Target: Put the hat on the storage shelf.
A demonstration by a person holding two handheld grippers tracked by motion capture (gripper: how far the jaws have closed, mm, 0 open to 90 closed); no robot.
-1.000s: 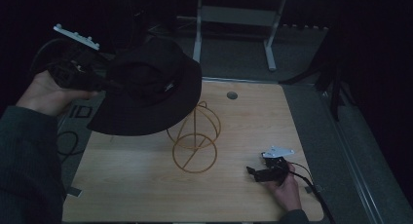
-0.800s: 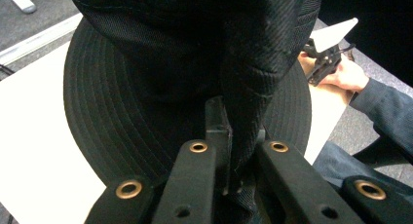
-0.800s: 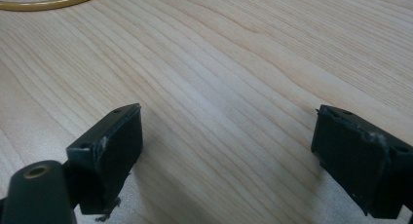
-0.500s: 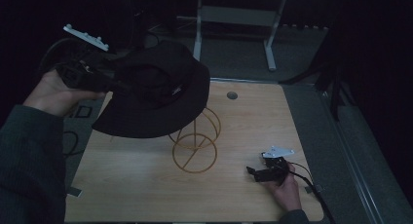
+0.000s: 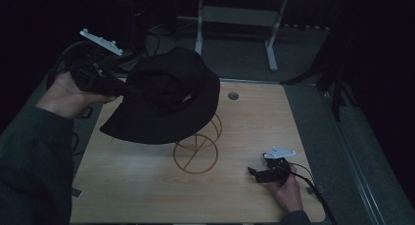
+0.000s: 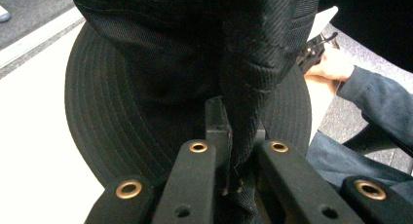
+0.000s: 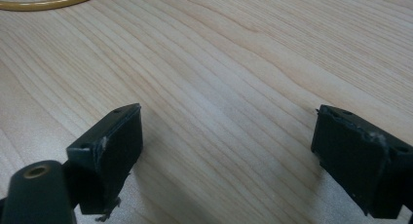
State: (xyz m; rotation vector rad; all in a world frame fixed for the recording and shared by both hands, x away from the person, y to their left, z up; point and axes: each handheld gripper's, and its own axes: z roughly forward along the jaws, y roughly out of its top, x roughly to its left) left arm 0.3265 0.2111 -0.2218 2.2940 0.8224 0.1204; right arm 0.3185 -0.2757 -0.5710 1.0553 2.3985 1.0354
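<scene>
A black bucket hat [image 5: 166, 100] hangs in the air over the left half of the wooden table [image 5: 147, 195]. My left gripper [image 5: 128, 90] is shut on its brim at the hat's left side; in the left gripper view the black fabric [image 6: 243, 87] is pinched between the jaws. Under the hat stands a yellow wire hat stand [image 5: 196, 151], its top hidden by the brim. My right gripper [image 5: 255, 173] rests on the table at the front right, open with nothing between its fingers [image 7: 109, 151]. The stand's ring [image 7: 48, 1] curves past at the top left of the right gripper view.
A round cable hole [image 5: 233, 95] sits near the table's far edge. Behind the table are a white frame's legs [image 5: 271, 44] on grey floor. The person's sleeve [image 6: 384, 92] and right hand [image 6: 333, 63] appear beyond the hat in the left gripper view.
My left gripper has carried the hat to the right and a little higher, so it now hangs further over the wire stand. The right gripper has stayed put.
</scene>
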